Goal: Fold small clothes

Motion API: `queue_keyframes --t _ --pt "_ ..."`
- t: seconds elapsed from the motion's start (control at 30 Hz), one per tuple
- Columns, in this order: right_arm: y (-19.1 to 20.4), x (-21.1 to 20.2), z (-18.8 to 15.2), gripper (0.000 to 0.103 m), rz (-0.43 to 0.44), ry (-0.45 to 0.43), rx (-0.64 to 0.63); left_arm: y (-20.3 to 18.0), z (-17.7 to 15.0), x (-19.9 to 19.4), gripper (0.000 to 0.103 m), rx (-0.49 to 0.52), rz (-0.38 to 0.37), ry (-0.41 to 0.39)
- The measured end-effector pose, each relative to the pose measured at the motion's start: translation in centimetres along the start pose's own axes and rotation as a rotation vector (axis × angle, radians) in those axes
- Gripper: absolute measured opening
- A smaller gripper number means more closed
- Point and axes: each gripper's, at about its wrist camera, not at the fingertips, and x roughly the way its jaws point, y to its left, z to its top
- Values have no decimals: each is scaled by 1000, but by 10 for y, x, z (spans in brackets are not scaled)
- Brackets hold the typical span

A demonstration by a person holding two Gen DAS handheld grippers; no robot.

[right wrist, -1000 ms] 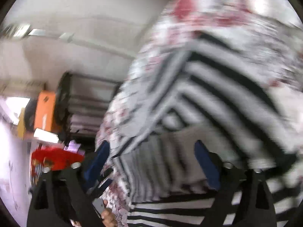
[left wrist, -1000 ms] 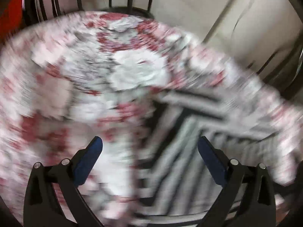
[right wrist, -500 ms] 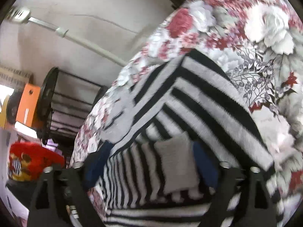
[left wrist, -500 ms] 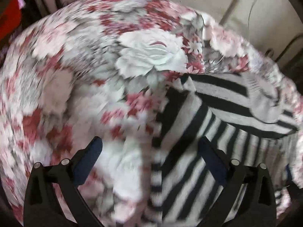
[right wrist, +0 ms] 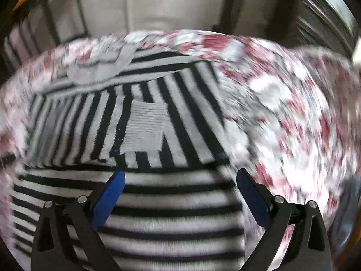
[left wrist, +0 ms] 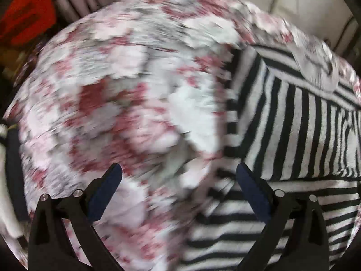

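Both tongs, left tongs (left wrist: 178, 180) and right tongs (right wrist: 180, 186), are hovering spread, empty, over the striped sweater (right wrist: 158, 203) on the floral cloth (left wrist: 112, 113); sleeves look folded in, so pinching the hem likely comes next.

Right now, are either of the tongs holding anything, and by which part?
Nothing. Both the left tongs and right tongs are open above the striped top.

We see a floral cloth (left wrist: 126, 103) in red, pink and white covering the work surface. Behind the cloth stands a pale wall (right wrist: 171, 2), with dark metal bars (left wrist: 74, 2) between them. Left of the cloth, a red object (left wrist: 24, 20) shows, blurred. To its far right we see a dark slatted frame (right wrist: 327, 24).
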Motion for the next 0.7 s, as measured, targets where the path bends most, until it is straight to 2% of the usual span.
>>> queue_keyframes --t 0.13,0.2,0.27,0.47,0.6,0.63,0.7 --pt "-29 -23 -38 99 113 54 134 28 -42 -34 98 -34 -137 61" --pt "-34 -29 -54 99 131 70 141 30 -62 -41 98 -26 -213 106" --pt "-39 -40 -69 99 122 77 128 27 -75 -33 98 -14 -240 130" --pt "-48 -76 -105 99 101 76 42 13 -113 -42 98 61 -206 147" --pt "-42 -85 -122 99 87 129 -34 -6 -129 -46 98 168 -130 177" --pt "-41 -88 -125 99 94 147 -34 -9 -129 -49 98 186 -129 169" --pt "-43 -94 -123 99 163 122 4 -12 -133 -53 98 207 -126 128"
